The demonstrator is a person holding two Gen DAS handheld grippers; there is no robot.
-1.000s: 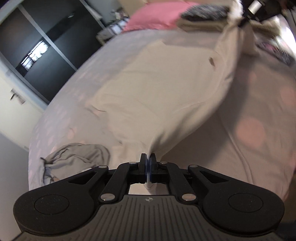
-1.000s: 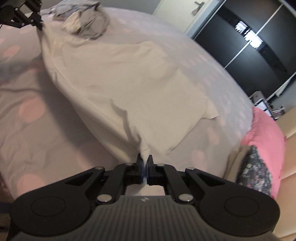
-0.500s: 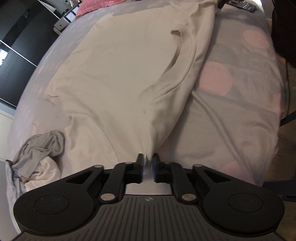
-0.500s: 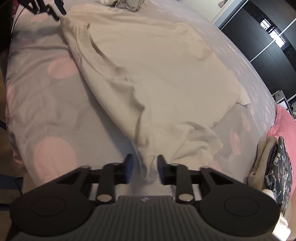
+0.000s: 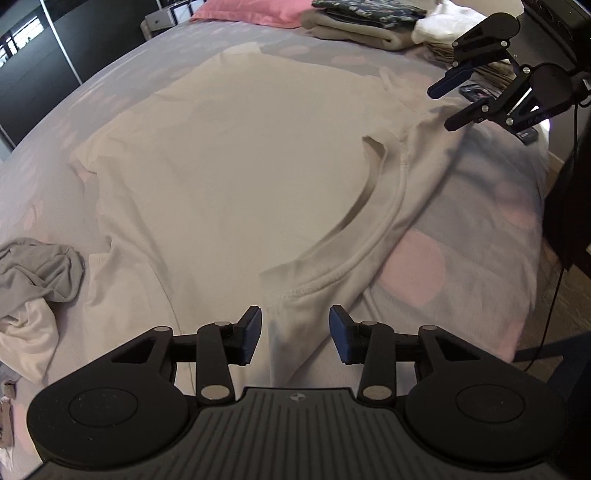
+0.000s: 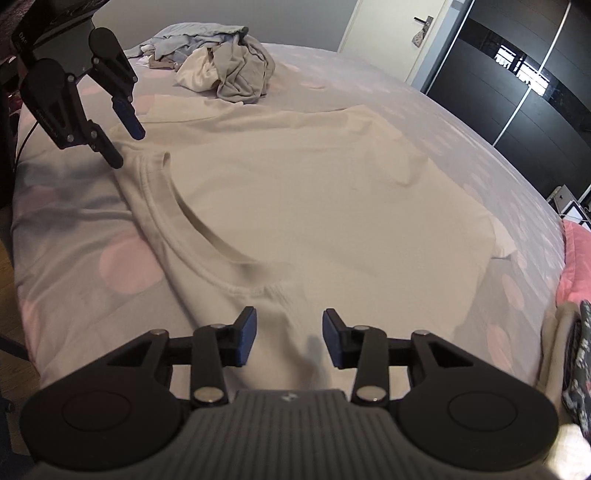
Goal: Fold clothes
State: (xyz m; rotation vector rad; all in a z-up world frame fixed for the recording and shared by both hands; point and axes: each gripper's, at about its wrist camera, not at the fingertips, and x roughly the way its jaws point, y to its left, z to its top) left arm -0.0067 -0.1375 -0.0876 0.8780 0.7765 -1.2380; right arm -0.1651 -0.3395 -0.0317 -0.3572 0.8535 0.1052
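Now laying-out step finishing: cream T-shirt (image 5: 229,177) lying spread flat on dotted bedsheet (image 5: 424,266), collar near. Left gripper (image 5: 295,334) and right gripper (image 6: 289,336) jaws just been opening, standing part open, shoulder cloth lying loose between pads, unpinched. Next: regrasping one side for first fold.

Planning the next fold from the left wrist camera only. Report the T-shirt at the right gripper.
Observer: The right gripper has just been opening; the cream T-shirt has its shoulder lying between the pads, unpinched.
Operator: Describe the unfolded pile.
Observer: The clothes pile holds a pale blue garment behind the grey and cream ones.
Operator: Say what stands beyond it.
Observer: A pale door with a dark lever handle.
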